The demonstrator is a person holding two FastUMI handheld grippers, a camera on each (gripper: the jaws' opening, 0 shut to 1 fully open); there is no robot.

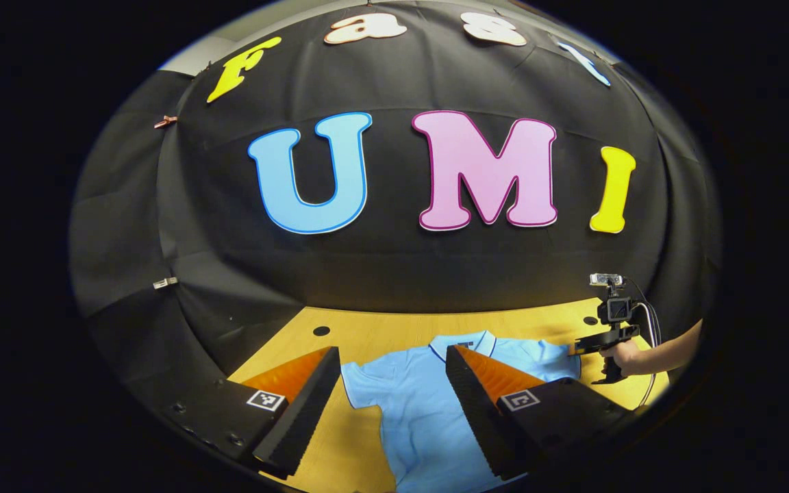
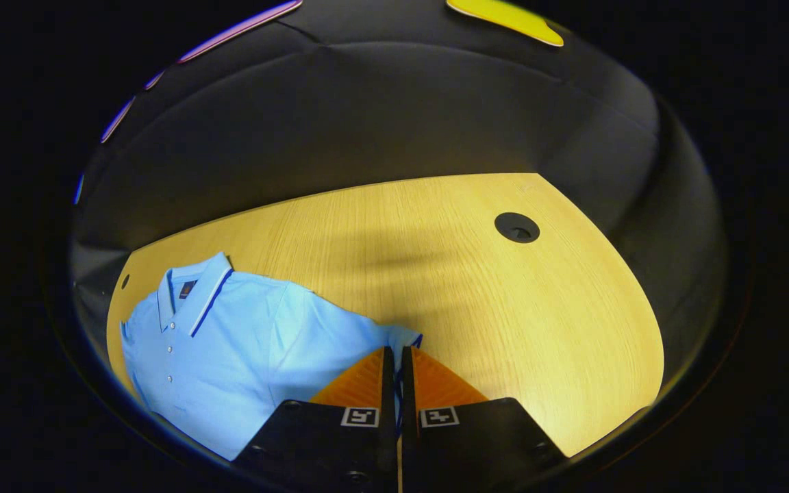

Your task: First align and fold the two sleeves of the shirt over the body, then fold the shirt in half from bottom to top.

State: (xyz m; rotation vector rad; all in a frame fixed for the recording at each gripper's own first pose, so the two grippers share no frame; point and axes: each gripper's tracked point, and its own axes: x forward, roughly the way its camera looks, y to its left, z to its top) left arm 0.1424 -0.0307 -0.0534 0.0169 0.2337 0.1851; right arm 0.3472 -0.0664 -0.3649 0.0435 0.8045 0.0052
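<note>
Blue shirt (image 2: 230, 342) flat on desk (image 2: 504, 308), no fold done; right gripper (image 2: 394, 356) pinches right sleeve cuff (image 2: 405, 337), left gripper (image 1: 391, 363) spread above, unfolded sleeves and bottom-to-top fold remain.

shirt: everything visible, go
The shirt is a light blue short-sleeved polo in soft knit-looking fabric, with a dark-edged collar, a small dark neck label and a buttoned placket. It lies flat, front up and unfolded on the wooden table. The right tongs are shut on the hem of one sleeve. The left tongs are open above the other shoulder, not visibly touching it.
</note>
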